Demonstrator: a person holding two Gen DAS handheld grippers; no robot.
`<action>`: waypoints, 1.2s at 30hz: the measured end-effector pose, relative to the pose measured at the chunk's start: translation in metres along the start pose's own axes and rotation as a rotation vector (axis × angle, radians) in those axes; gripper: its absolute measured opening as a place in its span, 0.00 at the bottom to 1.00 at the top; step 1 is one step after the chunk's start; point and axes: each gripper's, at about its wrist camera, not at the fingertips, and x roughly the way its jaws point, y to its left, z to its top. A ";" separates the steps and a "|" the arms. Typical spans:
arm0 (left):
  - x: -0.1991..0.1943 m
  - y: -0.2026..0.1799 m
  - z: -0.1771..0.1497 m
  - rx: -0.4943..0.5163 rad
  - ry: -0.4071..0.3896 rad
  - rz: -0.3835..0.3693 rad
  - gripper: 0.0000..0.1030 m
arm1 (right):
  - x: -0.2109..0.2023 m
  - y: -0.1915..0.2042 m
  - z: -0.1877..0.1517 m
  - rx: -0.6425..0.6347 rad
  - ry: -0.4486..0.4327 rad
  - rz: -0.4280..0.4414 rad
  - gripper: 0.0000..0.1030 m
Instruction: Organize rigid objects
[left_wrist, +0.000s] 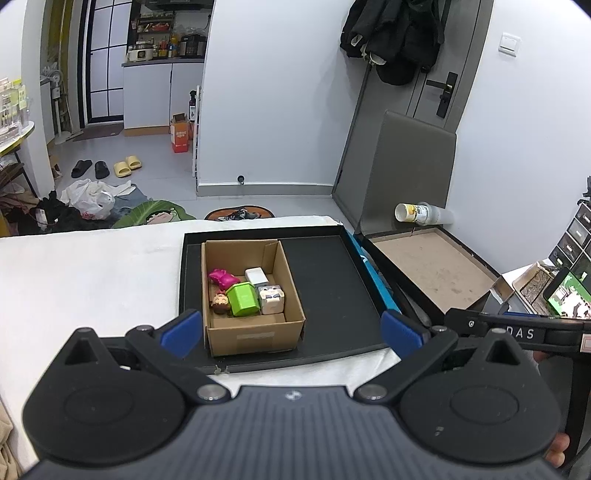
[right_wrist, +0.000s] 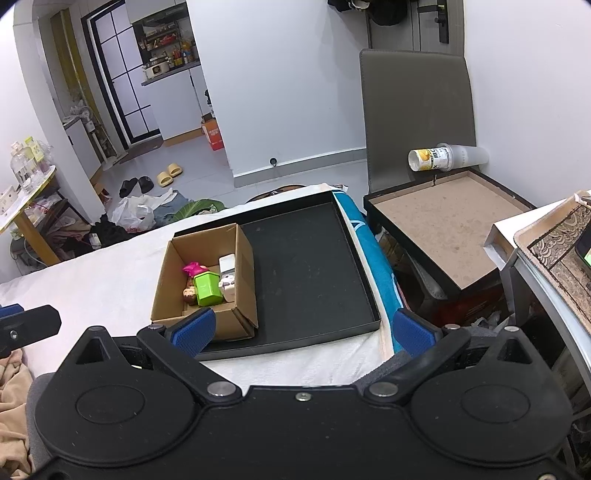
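left gripper (left_wrist: 291, 332) — jaws spread wide, nothing between the blue pads (left_wrist: 183, 332), held above the near edge of the tray (left_wrist: 332, 280). right gripper (right_wrist: 303, 330) likewise wide apart and empty, its pads (right_wrist: 195, 328) over the tray's near rim; part of it shows at the right of the left view, and a fingertip shows at that view's bottom right corner.

tray: black, shallow, lying on a white cloth (left_wrist: 92, 266). its right half is bare. a box (left_wrist: 255, 332) of brown cardboard, top open, sits in the tray's left half, near wall close to the tray's near edge.

inside the box, 5 small items crowded together toward the middle and back:
- green block (left_wrist: 243, 298), centre, tilted
- brown-headed figure (left_wrist: 220, 302), touching the green block's left side
- pink toy (left_wrist: 221, 278), behind the figure
- white cube with a face (left_wrist: 270, 298), just right of the green block
- plain white block (left_wrist: 256, 275), behind the cube, near the back wall

beyond the tray, right: a grey chair (left_wrist: 413, 166) carrying a frame (left_wrist: 432, 266) laid backing-up, and a cup stack (left_wrist: 421, 213) lying on its side at the seat's back. floor further off — slippers (left_wrist: 127, 165), a plastic bag (left_wrist: 88, 199).
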 end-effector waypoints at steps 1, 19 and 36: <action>0.000 0.000 0.000 0.000 0.000 0.001 0.99 | 0.000 0.000 0.000 0.000 0.001 -0.003 1.00; -0.001 -0.001 -0.002 0.004 0.003 0.004 0.99 | -0.002 0.001 0.000 -0.002 -0.004 -0.008 1.00; 0.003 -0.004 -0.003 0.003 0.026 -0.007 0.99 | -0.002 0.001 0.000 -0.004 0.007 -0.014 1.00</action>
